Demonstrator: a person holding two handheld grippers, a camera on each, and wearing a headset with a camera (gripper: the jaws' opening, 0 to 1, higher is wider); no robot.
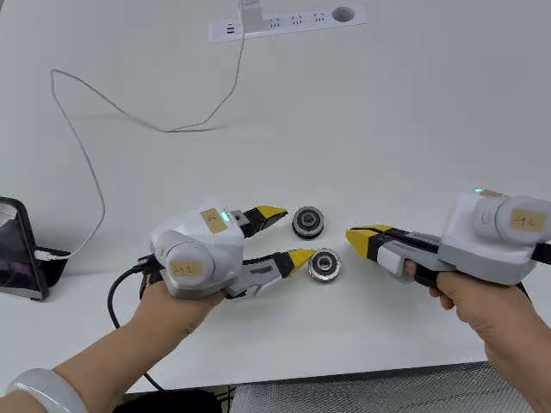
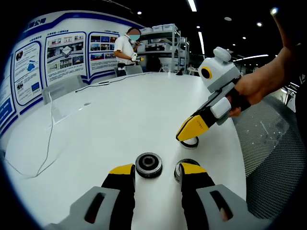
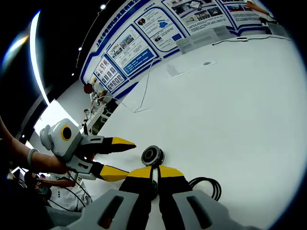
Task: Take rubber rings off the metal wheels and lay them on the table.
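Two small metal wheels lie on the white table (image 1: 370, 129). The far wheel (image 1: 308, 221) wears a black rubber ring; the near wheel (image 1: 325, 264) looks mostly bare metal. My left gripper (image 1: 286, 234) is open, its yellow tips on either side of the far wheel (image 2: 148, 164), with the near wheel (image 2: 188, 162) partly behind one finger. My right gripper (image 1: 355, 234) points at the wheels from the right, shut on a thin black rubber ring (image 3: 206, 187) that loops out beside its fingers. That ring (image 2: 190, 142) hangs just under the right gripper (image 2: 184, 134), low at the table.
A white power strip (image 1: 288, 19) lies at the far edge, and its grey cable (image 1: 86, 163) runs to a dark phone (image 1: 17, 249) at the left edge. The table's front edge sits just below my hands. A person (image 2: 127, 48) stands far off.
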